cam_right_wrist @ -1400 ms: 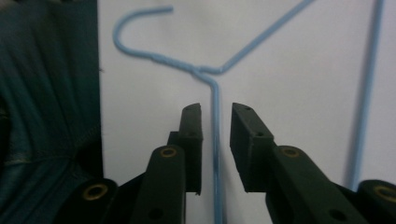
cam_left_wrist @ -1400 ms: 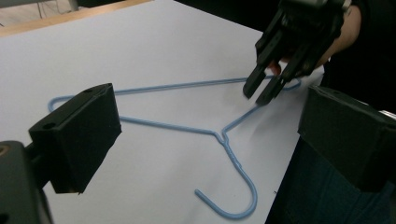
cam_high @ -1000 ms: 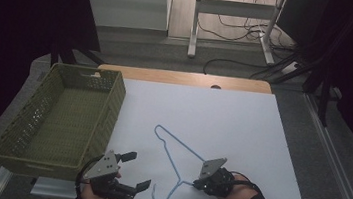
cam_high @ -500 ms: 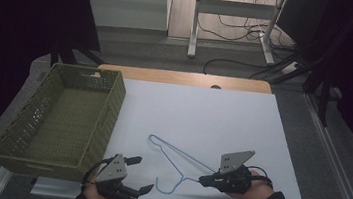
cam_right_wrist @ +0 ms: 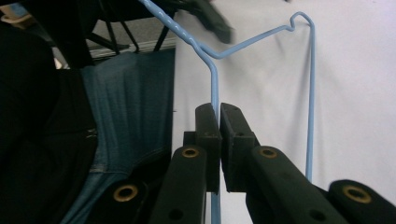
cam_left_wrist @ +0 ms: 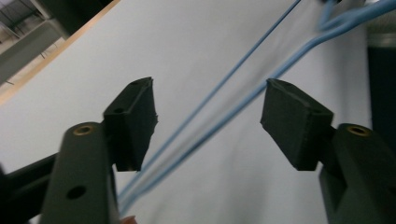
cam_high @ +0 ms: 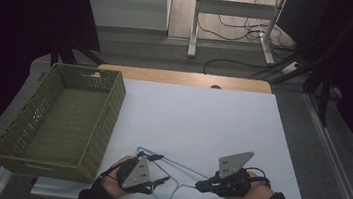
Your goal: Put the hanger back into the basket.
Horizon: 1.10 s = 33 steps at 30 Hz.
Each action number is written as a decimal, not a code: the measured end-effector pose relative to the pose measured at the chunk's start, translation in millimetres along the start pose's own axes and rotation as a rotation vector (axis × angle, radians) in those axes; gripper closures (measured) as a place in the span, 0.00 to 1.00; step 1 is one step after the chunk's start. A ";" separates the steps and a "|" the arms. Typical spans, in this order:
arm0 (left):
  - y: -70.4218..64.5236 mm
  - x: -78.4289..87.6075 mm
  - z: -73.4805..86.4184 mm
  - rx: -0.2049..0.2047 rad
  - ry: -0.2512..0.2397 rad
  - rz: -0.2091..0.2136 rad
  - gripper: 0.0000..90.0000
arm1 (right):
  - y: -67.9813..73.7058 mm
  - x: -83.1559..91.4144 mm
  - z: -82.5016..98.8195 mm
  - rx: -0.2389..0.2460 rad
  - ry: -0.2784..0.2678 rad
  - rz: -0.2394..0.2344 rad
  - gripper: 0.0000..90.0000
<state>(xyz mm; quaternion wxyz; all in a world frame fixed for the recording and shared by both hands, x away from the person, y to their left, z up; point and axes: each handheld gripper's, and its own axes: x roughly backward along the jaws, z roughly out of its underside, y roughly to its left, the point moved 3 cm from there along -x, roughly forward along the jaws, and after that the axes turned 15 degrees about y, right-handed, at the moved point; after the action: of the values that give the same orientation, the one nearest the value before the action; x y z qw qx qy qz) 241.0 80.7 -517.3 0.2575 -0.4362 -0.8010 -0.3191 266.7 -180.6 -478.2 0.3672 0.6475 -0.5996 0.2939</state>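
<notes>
Blue wire hanger point(cam_high: 176, 172) lay at the near edge of the white worktop point(cam_high: 202, 117), just to the right of the green basket point(cam_high: 62, 116), its hook end toward the person. The right tongs point(cam_high: 201, 185) were clamped on one of its wire arms near the neck, the jaws pressed together on the wire in the right gripper view point(cam_right_wrist: 215, 116). The left tongs point(cam_high: 159, 169) stood spread wide, with two runs of the hanger passing between the jaws untouched in the left gripper view point(cam_left_wrist: 205, 119). By the look of it, the step in hand was getting a second grip on the hanger. The next move would call for closing the left tongs squarely on one wire, so both hands could lift it toward the basket without it swinging.
</notes>
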 end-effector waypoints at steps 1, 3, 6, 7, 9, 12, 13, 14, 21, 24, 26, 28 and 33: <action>1.4 -2.0 -0.7 -0.021 0.000 0.007 0.43 | 0.3 0.2 -0.4 0.004 -0.003 -0.001 0.97; 2.8 -4.0 -2.3 -0.048 0.012 0.012 0.46 | 0.2 0.3 0.4 0.007 0.013 0.010 0.97; -0.6 -3.9 -4.3 -0.105 0.010 0.057 0.49 | -1.0 1.3 2.2 0.004 0.002 0.005 0.97; -2.4 -3.9 -4.4 -0.124 0.012 0.081 0.50 | -1.7 1.9 2.1 0.002 -0.002 0.009 0.97; -4.4 -6.5 -5.8 -0.163 0.047 0.050 0.53 | -1.6 2.0 2.2 0.001 -0.007 -0.004 0.97; -7.0 -10.7 -7.7 -0.182 0.070 0.061 0.67 | 0.0 0.9 0.6 0.014 0.001 -0.005 0.97; -7.9 -12.5 -7.6 -0.189 0.083 0.055 0.72 | -0.2 0.9 0.5 0.014 -0.001 -0.005 0.97; -7.4 -12.9 -7.6 -0.188 0.083 0.055 0.77 | -0.4 0.8 0.9 0.015 0.002 -0.004 0.97; -6.8 -12.1 -9.2 -0.250 0.086 0.054 0.83 | -1.4 2.1 3.4 0.013 0.001 -0.002 0.96; -5.5 -9.6 -11.2 -0.254 0.077 0.057 0.87 | -3.6 6.8 5.3 0.004 -0.027 0.019 0.95; -3.7 -4.9 -15.9 -0.276 0.061 0.046 0.90 | -5.3 11.6 7.4 -0.006 -0.045 0.041 0.93; -3.5 -3.8 -17.4 -0.281 0.058 0.058 0.93 | -6.8 17.6 10.1 -0.020 -0.074 0.065 0.89; -1.6 -1.3 -23.9 -0.261 0.052 0.071 0.97 | -9.3 33.4 16.7 -0.049 -0.135 0.144 0.82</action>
<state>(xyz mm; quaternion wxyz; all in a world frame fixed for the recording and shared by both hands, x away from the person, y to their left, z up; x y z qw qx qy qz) 243.4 61.7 -502.7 0.2300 -0.4856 -0.7299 -0.4226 278.5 -213.0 -461.2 0.3198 0.6117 -0.6750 0.2606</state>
